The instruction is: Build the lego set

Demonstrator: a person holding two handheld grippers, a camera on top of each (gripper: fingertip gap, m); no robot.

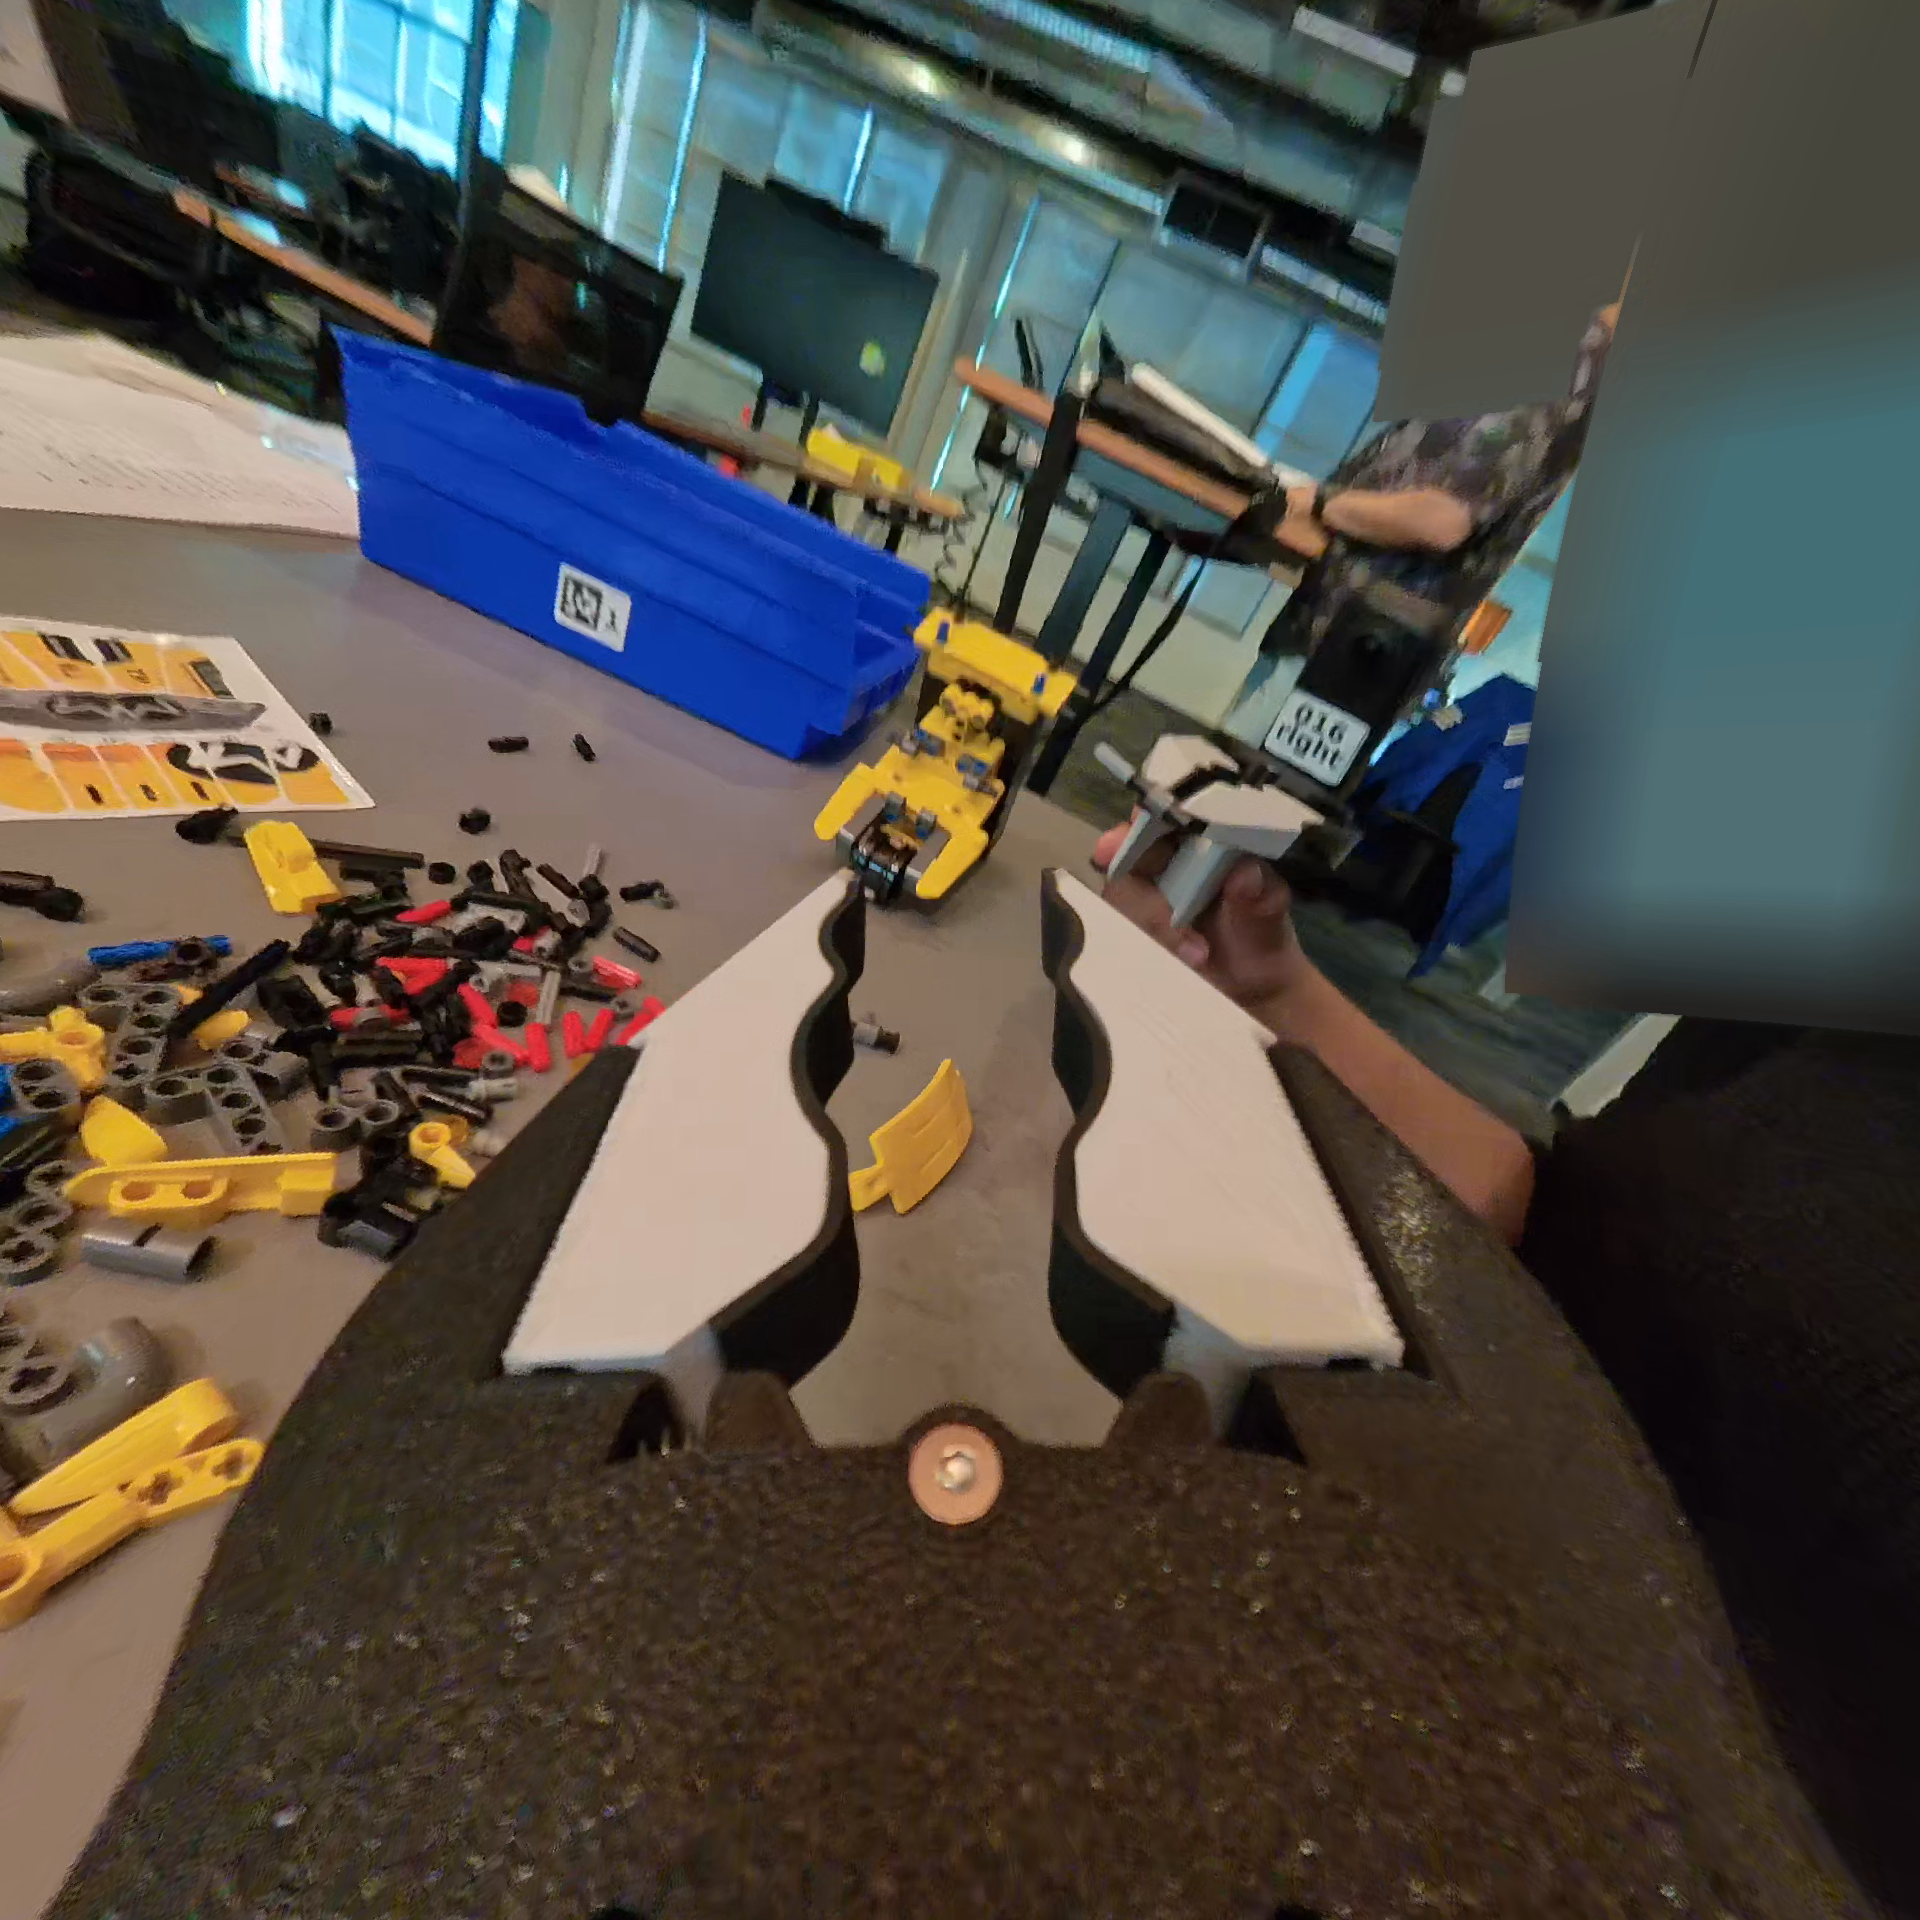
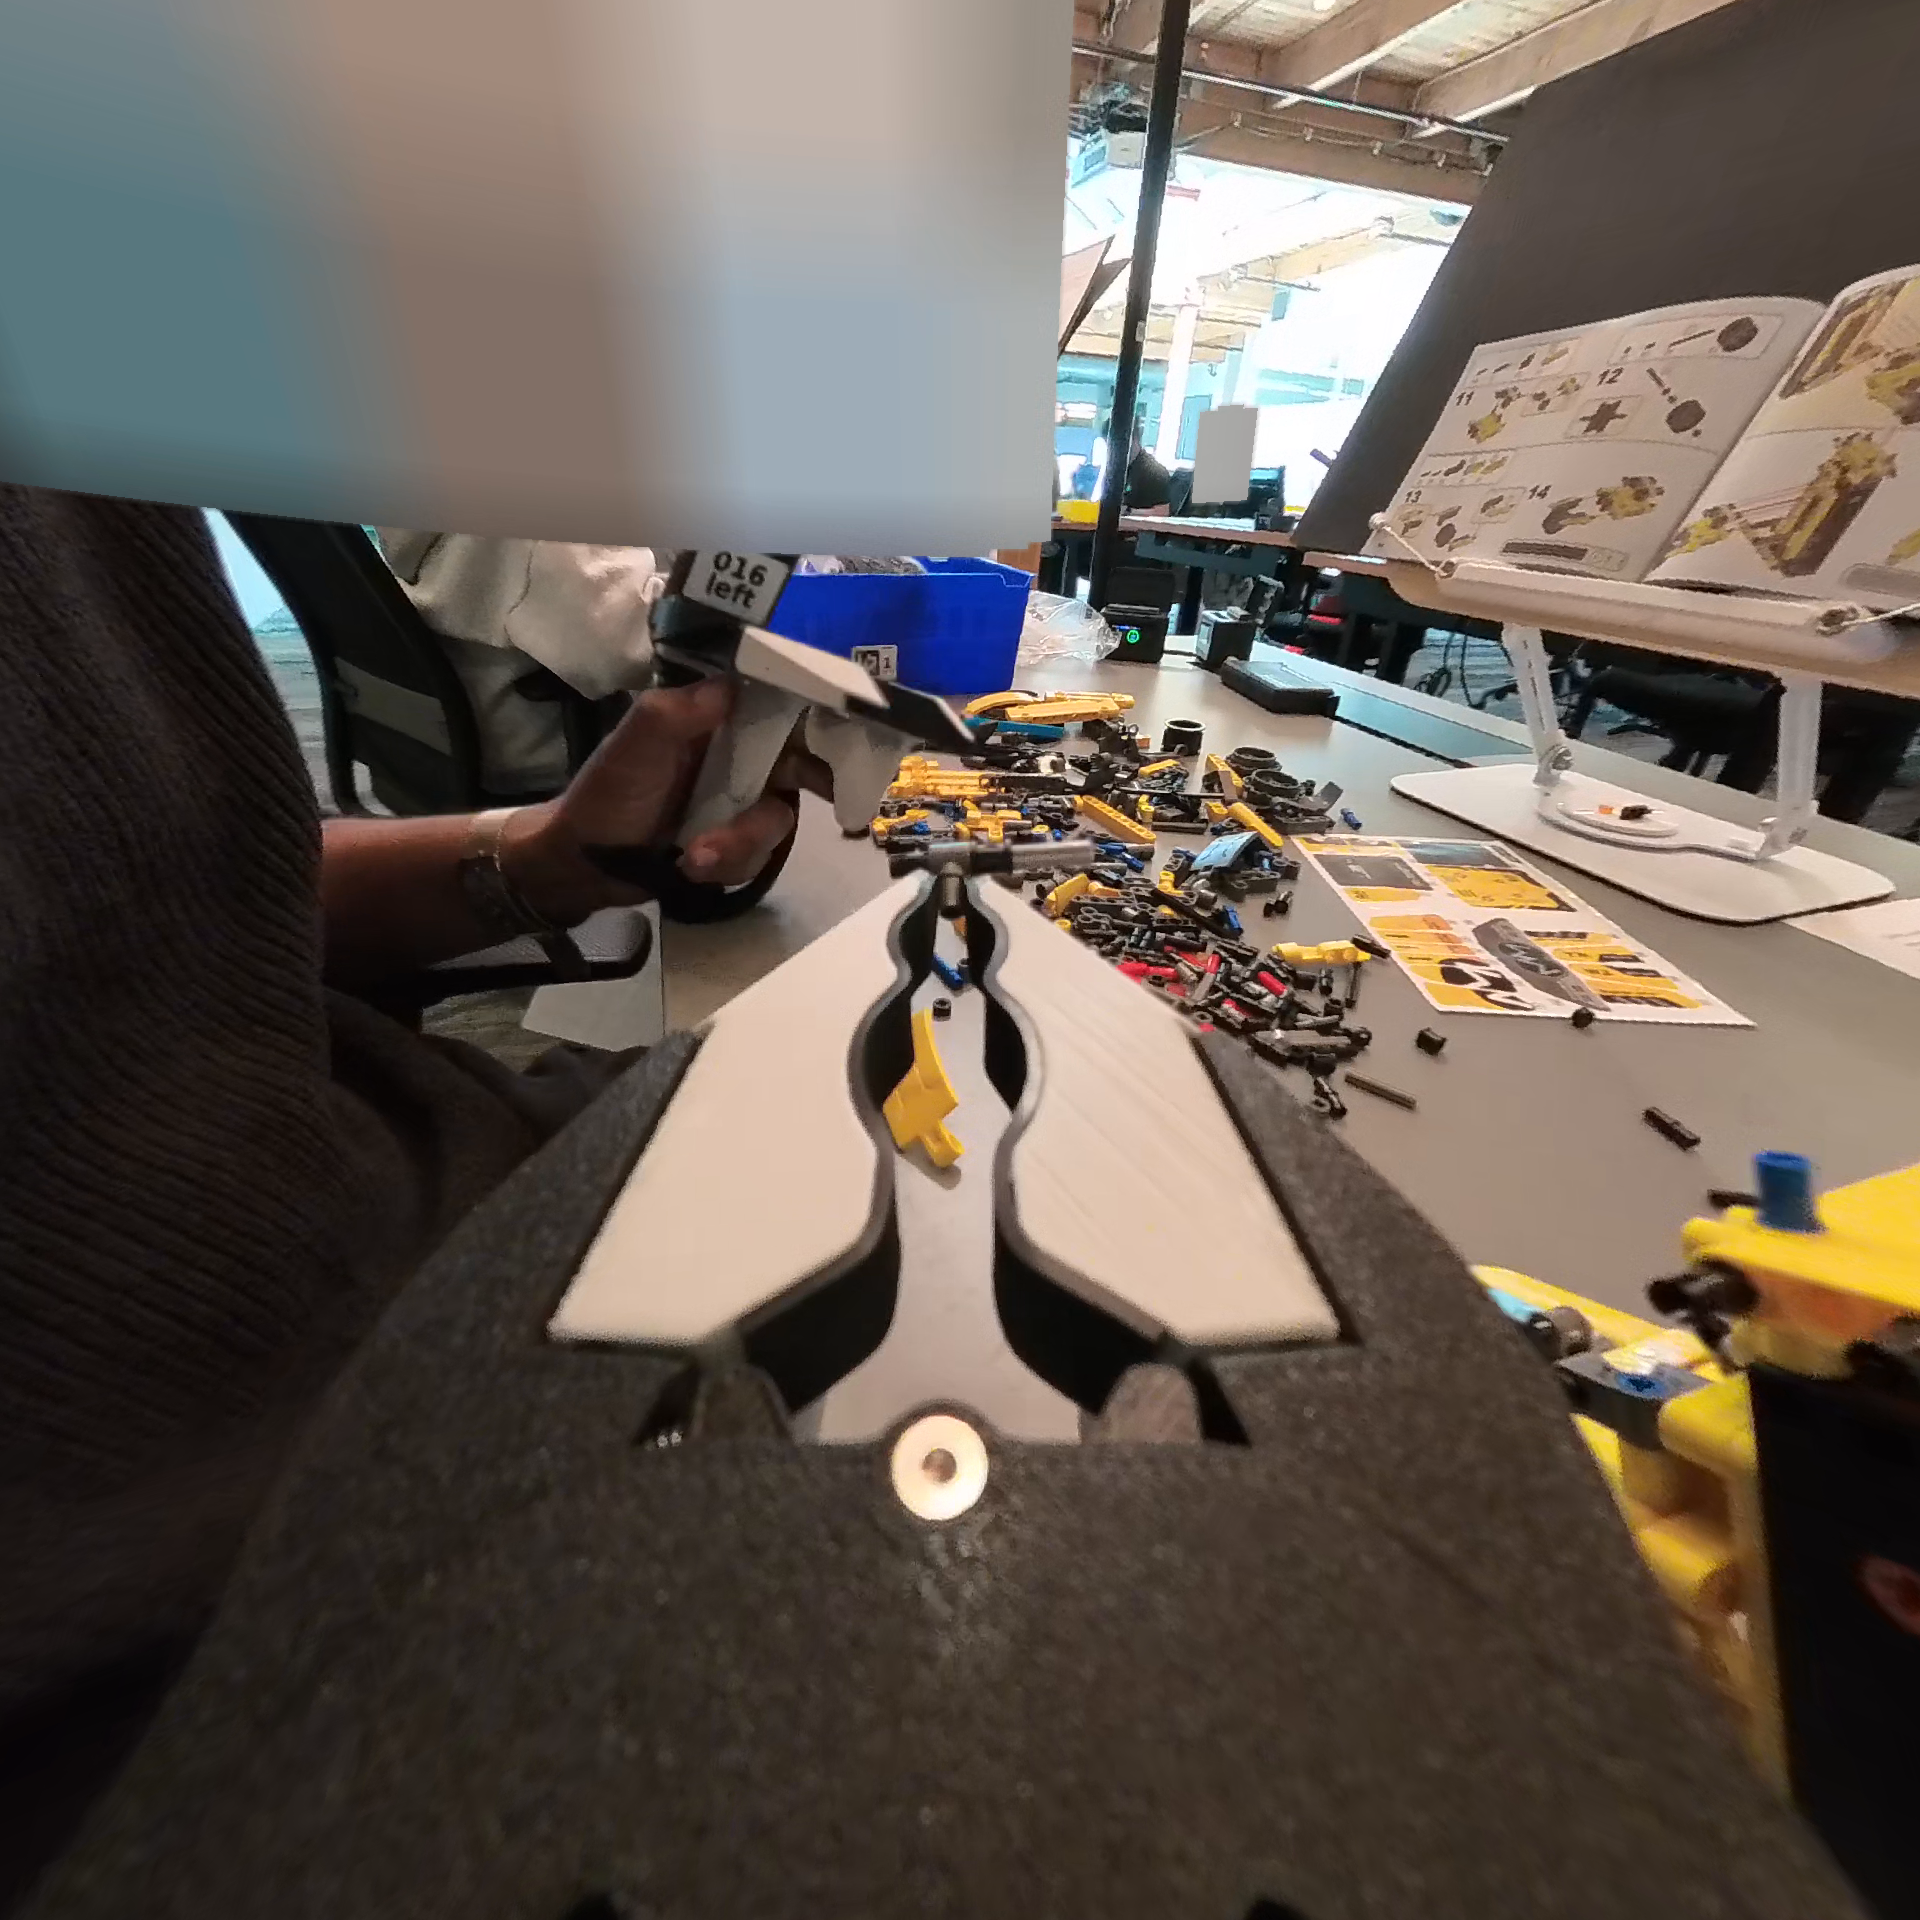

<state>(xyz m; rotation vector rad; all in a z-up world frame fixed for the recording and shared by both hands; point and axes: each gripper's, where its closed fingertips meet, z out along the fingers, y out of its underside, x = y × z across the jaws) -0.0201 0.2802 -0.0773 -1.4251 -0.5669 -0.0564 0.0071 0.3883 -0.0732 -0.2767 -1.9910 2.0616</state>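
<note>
Left gripper [image 1: 951,894] agape — right gripper [image 2: 948,896] pinched.

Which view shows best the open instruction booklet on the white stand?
The right wrist view. There the booklet lies open on the white stand, at the upper right, with both pages facing the camera. The left wrist view does not show the booklet at all; only a sticker sheet appears there.

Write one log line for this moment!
left gripper: open, empty | right gripper: shut on grey axle piece | yellow curved panel: on table
</note>
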